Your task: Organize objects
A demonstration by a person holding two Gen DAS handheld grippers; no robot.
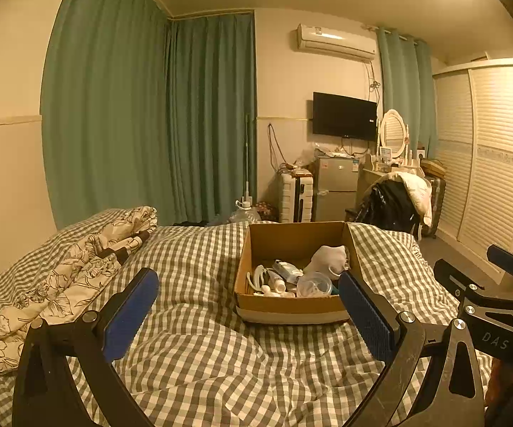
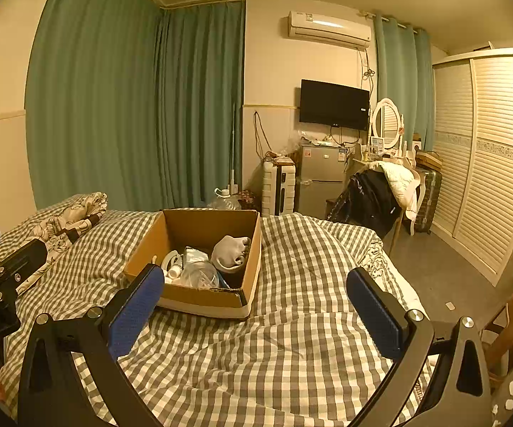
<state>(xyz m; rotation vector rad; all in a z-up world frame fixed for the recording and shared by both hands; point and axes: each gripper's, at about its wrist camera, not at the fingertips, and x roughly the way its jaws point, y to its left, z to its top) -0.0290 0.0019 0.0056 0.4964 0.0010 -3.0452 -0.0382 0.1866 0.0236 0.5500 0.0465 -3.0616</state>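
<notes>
Hovering over a checkered bed [image 1: 203, 356], left claw [image 1: 249, 313] and right claw [image 2: 256, 306] spread wide, holding nothing, near a cardboard box [image 1: 292, 302] of clutter.

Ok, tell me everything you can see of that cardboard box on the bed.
The cardboard box is brown corrugated card, open-topped and shallow, with a pale band along the bottom of its near wall. It sits flat and upright on the checked bedding, slightly sunk in. Inside lie a grey-white sock, a clear round container, a white tube and other small white items too jumbled to name. Neither gripper touches it; both stand open in front of it.
</notes>
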